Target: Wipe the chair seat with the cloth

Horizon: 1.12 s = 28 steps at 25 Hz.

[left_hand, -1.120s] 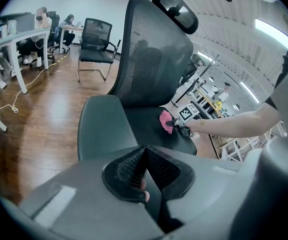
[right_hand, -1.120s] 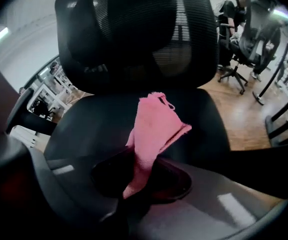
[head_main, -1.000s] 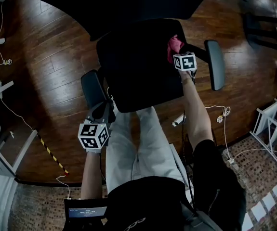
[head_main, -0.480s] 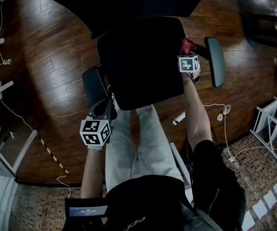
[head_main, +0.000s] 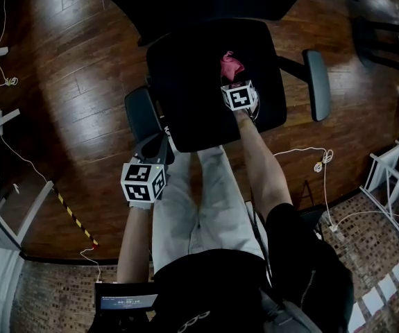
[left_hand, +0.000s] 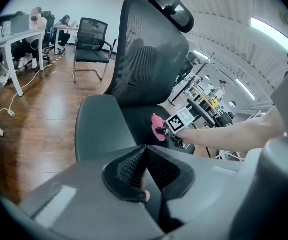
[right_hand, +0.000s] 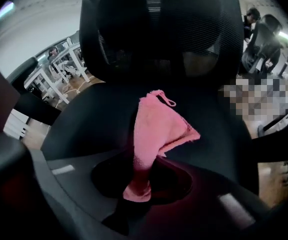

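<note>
The black chair seat (head_main: 192, 82) fills the middle of the head view. A pink cloth (head_main: 231, 64) lies bunched on its right half. My right gripper (head_main: 234, 78) is shut on the cloth, with its marker cube just behind. In the right gripper view the cloth (right_hand: 156, 129) runs from the shut jaws out onto the seat (right_hand: 83, 129). My left gripper (head_main: 156, 148) is shut with nothing in it, at the near end of the left armrest (head_main: 142, 113). The left gripper view shows that armrest (left_hand: 101, 129) ahead, and the pink cloth (left_hand: 158, 127) on the seat beyond it.
The right armrest (head_main: 317, 85) sticks out past the seat. The mesh backrest (left_hand: 149, 49) rises behind it. Cables (head_main: 320, 164) trail over the wooden floor and a white rack (head_main: 393, 179) stands at the right. Another chair (left_hand: 91, 36) and desks stand further off.
My right gripper has dragged the pink cloth from the seat's right edge leftward toward its middle. The left gripper has stayed by the armrest.
</note>
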Tool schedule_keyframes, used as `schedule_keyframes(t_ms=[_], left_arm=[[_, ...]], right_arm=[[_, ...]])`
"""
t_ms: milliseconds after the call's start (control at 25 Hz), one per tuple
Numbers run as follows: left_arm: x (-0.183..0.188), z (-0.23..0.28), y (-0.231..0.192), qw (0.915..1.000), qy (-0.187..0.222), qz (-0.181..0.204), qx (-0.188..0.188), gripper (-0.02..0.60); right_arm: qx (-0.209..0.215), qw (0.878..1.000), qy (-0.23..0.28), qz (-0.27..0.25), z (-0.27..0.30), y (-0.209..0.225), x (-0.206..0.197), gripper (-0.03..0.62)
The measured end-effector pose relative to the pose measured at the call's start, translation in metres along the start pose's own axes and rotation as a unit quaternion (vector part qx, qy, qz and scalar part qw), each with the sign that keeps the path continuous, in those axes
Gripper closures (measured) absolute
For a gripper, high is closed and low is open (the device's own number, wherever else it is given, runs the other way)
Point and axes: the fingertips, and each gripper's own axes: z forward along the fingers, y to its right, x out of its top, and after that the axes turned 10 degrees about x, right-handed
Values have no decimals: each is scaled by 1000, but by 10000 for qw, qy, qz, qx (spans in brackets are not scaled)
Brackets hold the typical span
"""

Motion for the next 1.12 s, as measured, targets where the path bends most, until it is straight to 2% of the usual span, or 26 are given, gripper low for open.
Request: schedule_keyframes(t_ms=[200,440,560,760,800,880,1000,1120], left_arm=[[1,0,0,10000,22,0,-4,588],[0,2,0,10000,-9,2,0,588],[0,1,0,10000,-4,9,2,588],[0,1,-2,10000,6,29,27,588],[0,1,-2,10000,2,30,31,588],[0,1,-2,10000,-5,26,30,588],[0,1,-2,10000,6,39,50,588],[1,1,-2,9999,29,57,100,588]], right_arm=[[727,9967,184,-296,22,-85,16,528],[1651,9841,320,-572,32,-171,25,528],[2265,9713,345,-642,29,-209,25,528],[3466,9352,111,-711,24,-264,13,528],[3549,9319,78,-752,24,-267,10,528],[3493,9340,122,-734,24,-257,7,528],[3233,9448,182,-496,24,-224,5,526],[2788,9593,134,-428,22,-181,-1,526]])
